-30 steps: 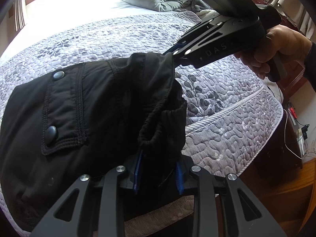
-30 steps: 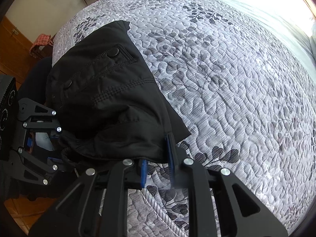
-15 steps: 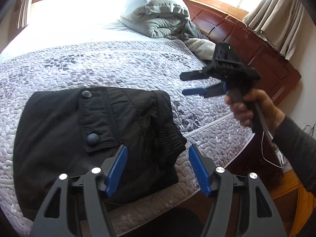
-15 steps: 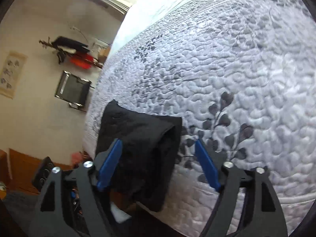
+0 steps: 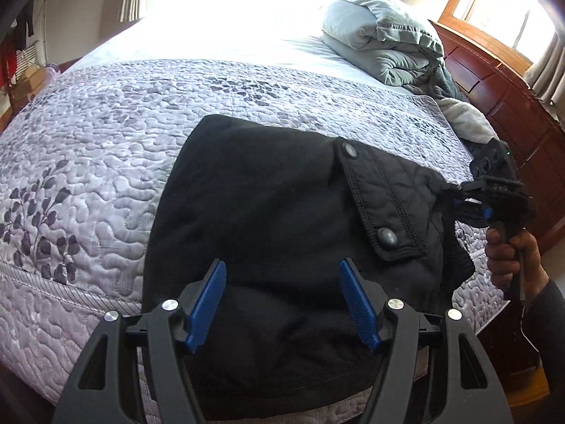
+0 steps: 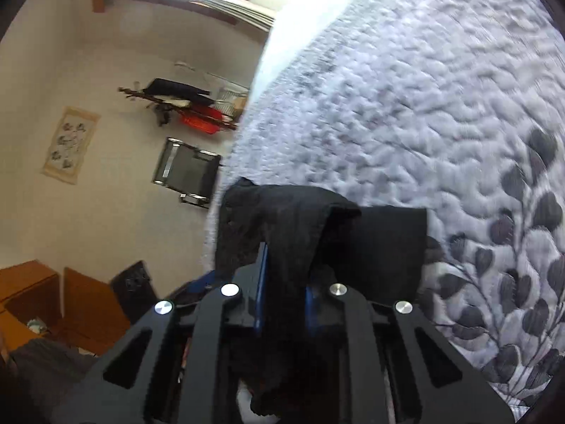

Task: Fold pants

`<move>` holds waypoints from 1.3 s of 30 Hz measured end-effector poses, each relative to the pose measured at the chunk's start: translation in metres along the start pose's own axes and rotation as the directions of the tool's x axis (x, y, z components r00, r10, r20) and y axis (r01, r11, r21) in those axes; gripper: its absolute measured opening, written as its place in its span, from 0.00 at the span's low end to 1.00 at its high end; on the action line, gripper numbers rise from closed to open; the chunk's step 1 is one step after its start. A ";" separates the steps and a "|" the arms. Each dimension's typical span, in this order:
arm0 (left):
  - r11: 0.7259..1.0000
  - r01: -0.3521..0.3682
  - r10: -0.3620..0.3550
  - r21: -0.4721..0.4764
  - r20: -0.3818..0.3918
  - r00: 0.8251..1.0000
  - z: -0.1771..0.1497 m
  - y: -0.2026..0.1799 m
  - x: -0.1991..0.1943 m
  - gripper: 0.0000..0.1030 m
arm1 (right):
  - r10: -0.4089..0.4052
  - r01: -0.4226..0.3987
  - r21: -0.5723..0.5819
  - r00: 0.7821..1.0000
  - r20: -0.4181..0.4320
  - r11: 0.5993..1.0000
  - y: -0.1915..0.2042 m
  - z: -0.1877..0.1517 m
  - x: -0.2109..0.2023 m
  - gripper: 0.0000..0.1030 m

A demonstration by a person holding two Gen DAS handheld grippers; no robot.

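Folded black pants (image 5: 282, 247) lie on a quilted grey bedspread (image 5: 106, 148) at the near edge of a bed, their snap-buttoned pocket flap (image 5: 381, 208) facing up toward the right. The left hand-held gripper (image 5: 282, 304) hangs just above the near part of the bundle with its blue pads (image 5: 208, 304) standing apart and nothing pressed between them. At the right end of the pants, the right hand-held gripper (image 5: 466, 201), held in a person's hand (image 5: 508, 258) with a dark sleeve, has its jaws closing on a bunched fold of the black fabric; seen from its own camera, the right hand-held gripper (image 6: 282, 293) has the cloth draped between its nearly joined blue pads (image 6: 261, 282). A rolled pale-green duvet (image 5: 381, 42) sits at the far right of the bed beside a dark wooden headboard (image 5: 512, 113). A black chair (image 6: 187, 173) stands against the far wall.
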State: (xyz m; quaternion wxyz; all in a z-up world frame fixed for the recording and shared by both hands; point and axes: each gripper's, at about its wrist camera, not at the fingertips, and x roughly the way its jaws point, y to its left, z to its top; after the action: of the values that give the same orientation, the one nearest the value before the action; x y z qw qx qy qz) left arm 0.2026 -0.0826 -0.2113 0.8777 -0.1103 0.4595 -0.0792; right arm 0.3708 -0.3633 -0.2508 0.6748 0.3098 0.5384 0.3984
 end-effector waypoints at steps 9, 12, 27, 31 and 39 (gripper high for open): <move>1.000 0.026 -0.025 -0.018 0.017 1.000 0.005 0.005 -0.012 0.65 | -0.099 0.083 0.134 0.988 0.114 0.987 -0.010 -0.055 -0.040 0.69; 0.999 0.031 -0.030 -0.020 0.036 0.999 0.006 0.006 -0.019 0.67 | -0.055 0.034 0.170 0.991 0.120 0.985 -0.012 -0.084 -0.035 0.69; 0.997 0.051 -0.053 -0.059 -0.026 0.998 0.010 0.022 -0.005 0.75 | -0.109 0.033 0.291 0.962 0.249 0.956 -0.034 -0.130 -0.029 0.20; 0.995 0.067 -0.068 -0.075 -0.009 0.998 0.013 0.032 -0.016 0.75 | -0.177 0.103 0.269 0.947 0.268 0.958 -0.010 -0.130 -0.047 0.28; 0.985 0.103 -0.105 -0.137 -0.010 0.994 0.017 0.056 -0.022 0.80 | -0.125 0.124 0.022 0.960 0.252 0.992 0.084 -0.113 -0.010 0.28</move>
State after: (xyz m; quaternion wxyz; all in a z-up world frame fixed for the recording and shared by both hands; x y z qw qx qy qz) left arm 0.2063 -0.0215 -0.1989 0.8588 -0.1931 0.4651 -0.0942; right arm 0.2425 -0.3325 -0.2006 0.7608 0.3257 0.4676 0.3108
